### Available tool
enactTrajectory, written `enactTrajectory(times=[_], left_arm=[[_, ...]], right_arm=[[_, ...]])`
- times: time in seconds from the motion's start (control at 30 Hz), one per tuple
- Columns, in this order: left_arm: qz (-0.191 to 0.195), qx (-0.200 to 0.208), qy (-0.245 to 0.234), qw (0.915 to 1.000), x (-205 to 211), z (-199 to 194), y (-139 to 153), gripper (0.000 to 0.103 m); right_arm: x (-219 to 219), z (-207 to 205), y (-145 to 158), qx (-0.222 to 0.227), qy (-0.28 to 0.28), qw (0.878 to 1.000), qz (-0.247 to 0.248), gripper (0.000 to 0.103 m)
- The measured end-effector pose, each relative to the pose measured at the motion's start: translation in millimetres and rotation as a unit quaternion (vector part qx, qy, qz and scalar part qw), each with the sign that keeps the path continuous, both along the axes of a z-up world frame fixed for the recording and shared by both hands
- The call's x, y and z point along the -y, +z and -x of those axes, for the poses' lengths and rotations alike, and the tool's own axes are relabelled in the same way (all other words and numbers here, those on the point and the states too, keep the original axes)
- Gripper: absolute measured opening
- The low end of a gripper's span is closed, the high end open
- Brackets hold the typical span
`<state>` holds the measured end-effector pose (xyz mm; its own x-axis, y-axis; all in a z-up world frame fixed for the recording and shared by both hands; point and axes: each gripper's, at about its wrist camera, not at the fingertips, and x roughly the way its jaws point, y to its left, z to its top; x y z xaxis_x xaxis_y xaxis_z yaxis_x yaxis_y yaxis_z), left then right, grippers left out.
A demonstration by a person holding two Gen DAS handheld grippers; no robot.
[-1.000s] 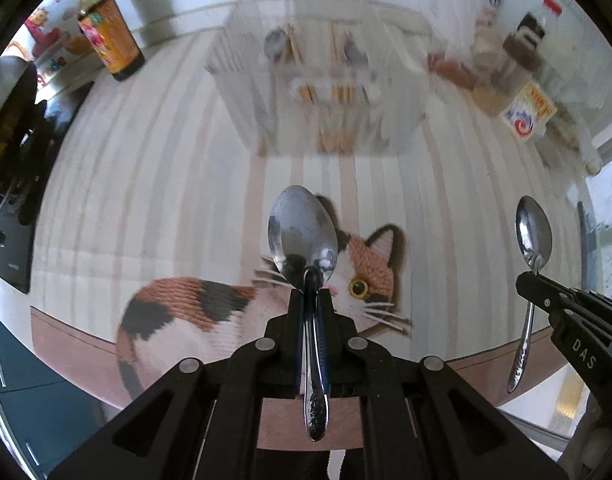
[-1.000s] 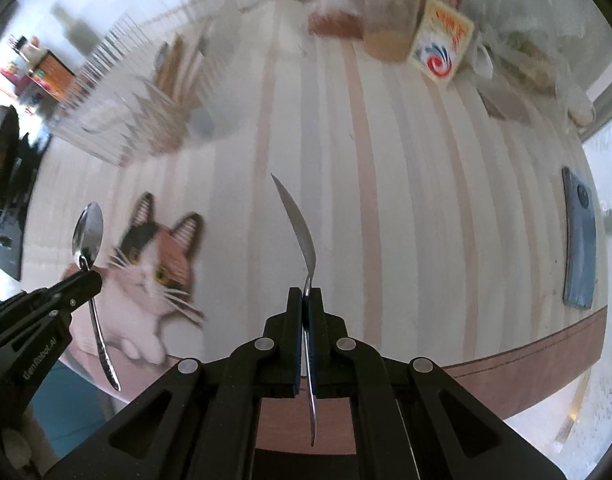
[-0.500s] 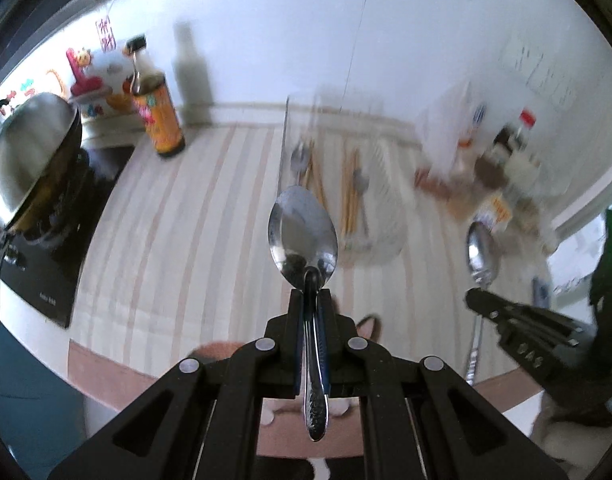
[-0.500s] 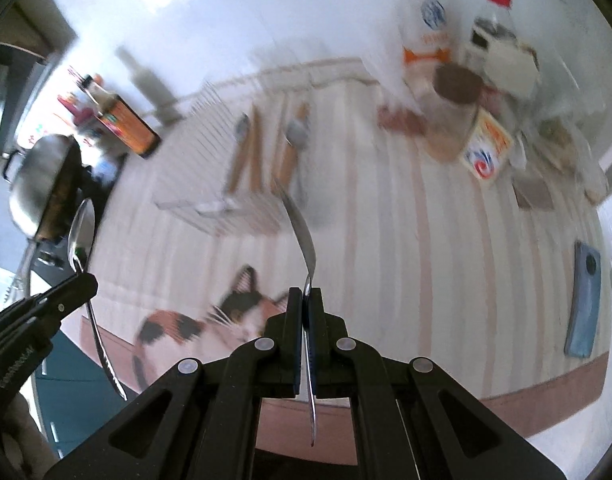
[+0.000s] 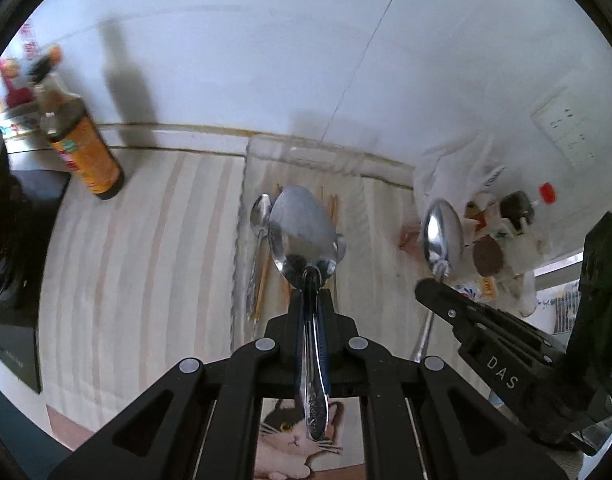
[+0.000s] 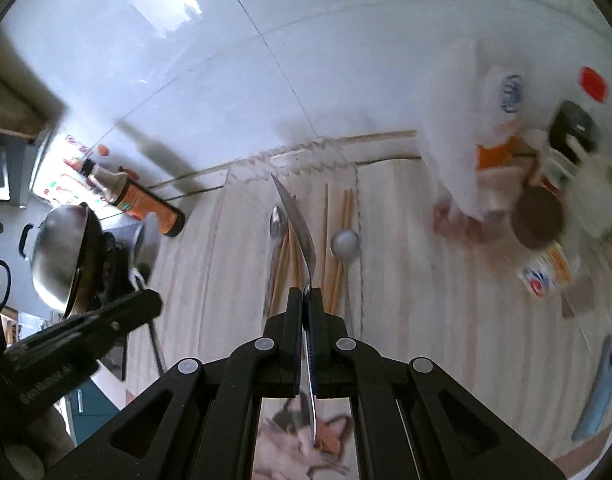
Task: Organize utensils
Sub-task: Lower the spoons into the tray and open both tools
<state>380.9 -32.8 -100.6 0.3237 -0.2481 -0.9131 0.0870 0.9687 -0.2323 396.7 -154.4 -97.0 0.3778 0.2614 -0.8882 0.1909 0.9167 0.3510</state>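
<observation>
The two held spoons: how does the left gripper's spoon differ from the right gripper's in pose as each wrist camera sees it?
The left gripper shows its spoon bowl face-on, broad and oval. The right gripper shows its spoon edge-on, a thin curved sliver. In the left wrist view that spoon's bowl sits farther right. Both are shiny metal, clamped by the handle, bowl forward, over the clear tray of utensils.

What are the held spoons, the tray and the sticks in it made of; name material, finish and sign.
Spoons: polished metal, likely steel, mirror reflections. Tray: clear plastic, apparently; the striped cloth shows through its walls. Sticks: probably wood or bamboo, matte tan.
</observation>
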Motion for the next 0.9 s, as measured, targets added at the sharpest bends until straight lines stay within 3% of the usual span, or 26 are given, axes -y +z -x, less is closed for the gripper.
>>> enactTrajectory(times=[0.17,0.23,0.3,0.37,0.43,0.5,0.67,0.8,0.9], left_arm=[[-0.026,-0.03,0.009,0.9992,-4.2,-25.4,-22.6,0.006],[-0.029,-0.036,0.018,0.9988,-8.9,-28.5,-28.5,0.01],[-0.038,-0.033,0.023,0.9985,-12.7,-27.8,-29.3,0.019],[-0.056,-0.018,0.032,0.9978,-17.3,-23.0,-28.1,0.043],[-0.081,0.001,0.04,0.9959,-21.1,-18.1,-26.4,0.06],[-0.114,0.029,0.046,0.992,-23.2,-7.9,-24.2,0.066],[-0.168,0.064,0.049,0.9825,-26.5,13.0,-26.3,0.091],[-0.178,0.084,0.044,0.9794,-29.8,29.1,-25.5,0.098],[-0.18,0.1,0.038,0.9778,-34.3,42.3,-21.0,0.103]], right_arm=[[-5.1,-37.9,-37.5,-0.043,0.012,0.999,-0.014,0.004],[-6.0,-43.7,-51.1,-0.059,0.016,0.998,-0.019,0.01],[-5.7,-42.8,-55.8,-0.064,0.016,0.998,-0.011,0.019],[-3.7,-38.8,-57.8,-0.065,0.013,0.998,0.0,0.023],[-2.2,-33.4,-57.0,-0.063,0.01,0.998,0.017,0.026],[-2.4,-25.4,-53.1,-0.054,0.01,0.998,0.042,0.034],[-8.3,-4.2,-45.0,-0.044,0.004,0.993,0.114,0.051],[-16.1,18.3,-36.4,-0.031,-0.001,0.987,0.155,0.057],[-21.1,35.9,-28.7,-0.024,-0.009,0.984,0.174,0.07]])
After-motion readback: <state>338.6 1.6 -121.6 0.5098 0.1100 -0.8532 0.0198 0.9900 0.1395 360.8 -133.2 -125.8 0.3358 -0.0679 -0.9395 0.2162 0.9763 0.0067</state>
